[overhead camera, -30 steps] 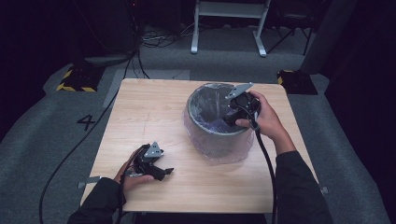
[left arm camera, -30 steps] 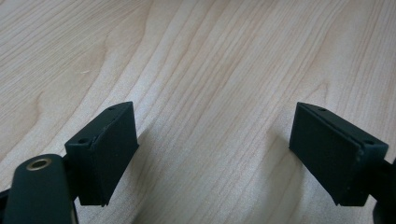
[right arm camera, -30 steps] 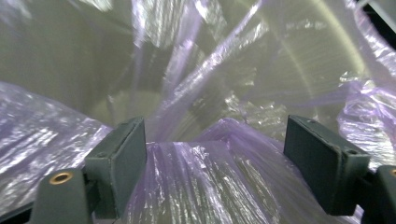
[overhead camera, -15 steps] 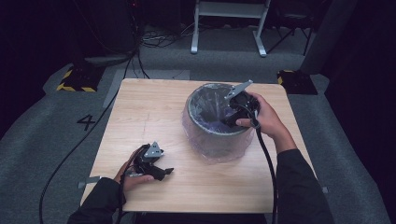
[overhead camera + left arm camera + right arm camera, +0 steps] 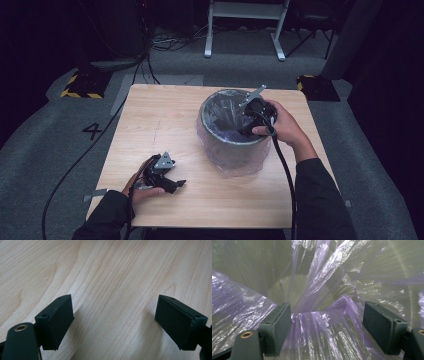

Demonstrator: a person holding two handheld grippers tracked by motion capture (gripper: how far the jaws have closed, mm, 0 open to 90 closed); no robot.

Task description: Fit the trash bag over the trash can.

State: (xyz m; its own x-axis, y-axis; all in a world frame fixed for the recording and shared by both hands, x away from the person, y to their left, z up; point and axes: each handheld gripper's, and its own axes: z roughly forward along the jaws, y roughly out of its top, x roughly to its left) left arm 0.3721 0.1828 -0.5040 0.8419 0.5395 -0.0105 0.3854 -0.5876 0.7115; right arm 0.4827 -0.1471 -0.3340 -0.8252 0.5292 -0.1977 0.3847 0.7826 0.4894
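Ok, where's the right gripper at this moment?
In the high view the right gripper dips into the lined bin at its right rim, on the table's right half.

A lab or studio: grey carpet (image 5: 45, 150), hazard-striped floor blocks (image 5: 80, 86), trailing cables (image 5: 170, 42), dark surroundings.

A large dark number "4" (image 5: 93, 130) stands marked on the grey carpet (image 5: 45, 150) left of the table. Nothing else is readable here.
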